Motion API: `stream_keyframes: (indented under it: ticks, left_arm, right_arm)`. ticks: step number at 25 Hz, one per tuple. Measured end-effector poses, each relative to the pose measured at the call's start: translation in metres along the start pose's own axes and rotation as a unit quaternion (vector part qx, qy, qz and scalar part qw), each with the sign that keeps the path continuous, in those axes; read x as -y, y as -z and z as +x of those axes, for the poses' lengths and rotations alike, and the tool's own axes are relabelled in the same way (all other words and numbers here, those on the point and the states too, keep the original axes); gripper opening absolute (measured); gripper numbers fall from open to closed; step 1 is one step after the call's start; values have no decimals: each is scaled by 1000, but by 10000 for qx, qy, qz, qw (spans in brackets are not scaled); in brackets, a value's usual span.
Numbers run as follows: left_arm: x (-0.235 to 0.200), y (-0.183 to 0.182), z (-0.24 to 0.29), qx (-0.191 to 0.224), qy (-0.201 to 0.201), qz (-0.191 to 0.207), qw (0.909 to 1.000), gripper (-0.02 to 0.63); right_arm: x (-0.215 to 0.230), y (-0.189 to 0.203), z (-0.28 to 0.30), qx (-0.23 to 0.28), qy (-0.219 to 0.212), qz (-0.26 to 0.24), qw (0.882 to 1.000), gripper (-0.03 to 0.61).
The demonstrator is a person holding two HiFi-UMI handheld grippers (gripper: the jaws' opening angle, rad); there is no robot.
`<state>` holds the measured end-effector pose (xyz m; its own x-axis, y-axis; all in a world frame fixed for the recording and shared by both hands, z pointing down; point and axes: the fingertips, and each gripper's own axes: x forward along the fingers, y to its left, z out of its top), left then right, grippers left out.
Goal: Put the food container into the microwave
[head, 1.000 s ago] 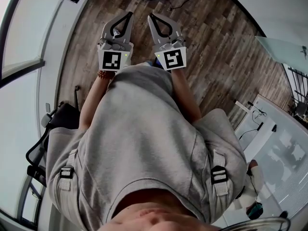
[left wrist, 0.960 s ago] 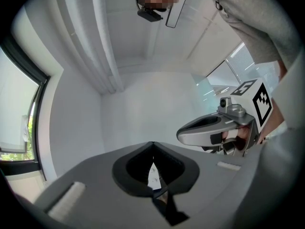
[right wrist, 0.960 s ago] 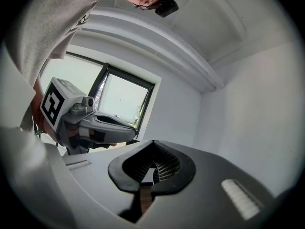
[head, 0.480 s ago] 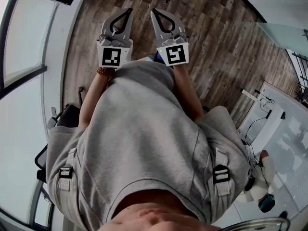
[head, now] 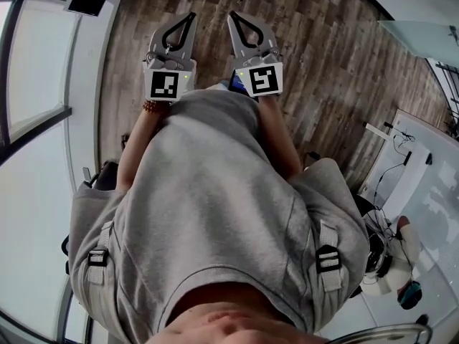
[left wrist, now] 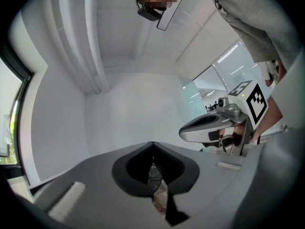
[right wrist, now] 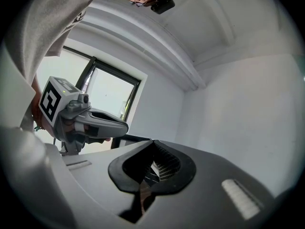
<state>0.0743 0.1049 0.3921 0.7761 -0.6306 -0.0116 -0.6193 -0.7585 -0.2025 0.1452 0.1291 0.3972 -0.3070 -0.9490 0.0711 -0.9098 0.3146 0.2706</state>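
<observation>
Both jaw pairs pressed together, empty: grey plastic left gripper (head: 188, 16) and matching right gripper (head: 234, 16) side by side before person's waist, over brown wood-plank floor (head: 323, 70). Likely idle carry posture. Food container, microwave: in no view.

The right hand-held gripper (right wrist: 152, 143), jaws together and empty, faces a white wall (right wrist: 233, 104) beside a window (right wrist: 107, 97).

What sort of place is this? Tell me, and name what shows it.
Likely an indoor office or lab-like room, though that is a guess: a wood-plank floor, tall windows on the left, and a white desk with cables at the right.
</observation>
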Motion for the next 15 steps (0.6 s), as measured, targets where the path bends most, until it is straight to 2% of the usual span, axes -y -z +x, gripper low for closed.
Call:
stream_keyframes:
  ticks: [15]
  left_arm:
    - [20, -3, 6, -3, 382, 140, 9992, -2]
  right_arm:
    - [12, 6, -24, -61, 382, 115, 9992, 9]
